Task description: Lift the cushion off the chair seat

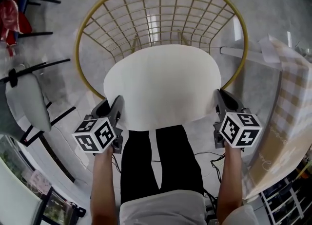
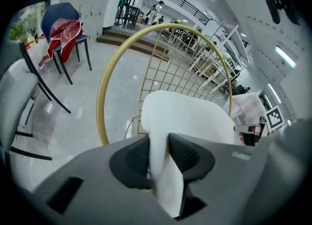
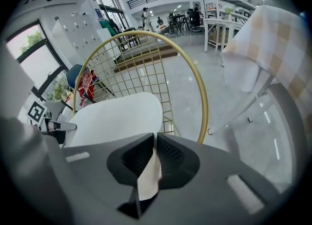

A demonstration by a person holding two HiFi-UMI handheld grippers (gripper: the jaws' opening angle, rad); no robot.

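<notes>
A round white cushion (image 1: 163,85) hangs in front of the gold wire chair (image 1: 161,9), stretched between my two grippers. My left gripper (image 1: 117,103) is shut on the cushion's left edge; in the left gripper view the white fabric (image 2: 187,117) is pinched between the dark pads (image 2: 183,153). At the opposite side my right gripper (image 1: 218,97) is shut on the right edge, with a thin fold of cushion (image 3: 148,175) squeezed between its pads (image 3: 165,153). The chair seat is hidden under the cushion.
A person's black trousers (image 1: 161,160) stand below the cushion. A checked cloth on a table (image 1: 287,112) lies at the right. A grey-seated chair (image 1: 24,102) and a chair with red fabric (image 1: 12,17) stand at the left on the pale floor.
</notes>
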